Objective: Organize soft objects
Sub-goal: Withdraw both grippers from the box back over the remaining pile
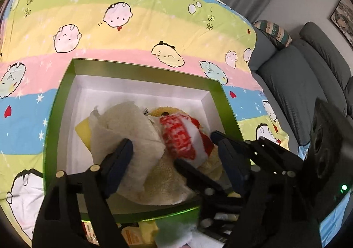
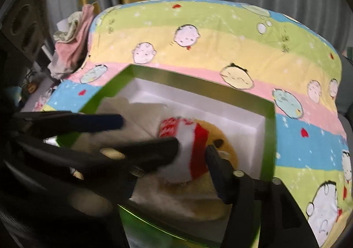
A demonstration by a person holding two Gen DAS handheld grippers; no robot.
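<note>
A green box (image 1: 141,72) with a white inside sits on a colourful cartoon bedsheet. In it lie a cream fluffy cloth (image 1: 130,133), a yellow plush toy (image 1: 167,113) with a red and white scarf (image 1: 183,137), and a yellow sponge-like piece (image 1: 82,131). My left gripper (image 1: 176,155) is open over the box, one finger on the cream cloth, the other beside the plush. My right gripper (image 2: 192,153) stands around the plush's red and white scarf (image 2: 194,148) in the box (image 2: 268,135), its fingertips touching the fabric on both sides. It also shows in the left wrist view (image 1: 198,155).
The bedsheet (image 1: 132,27) covers the surface around the box. A grey sofa (image 1: 308,71) with a patterned cushion stands at the right. A pile of pink and pale clothes (image 2: 70,38) lies at the far left. Small items lie below the box's near edge (image 1: 141,232).
</note>
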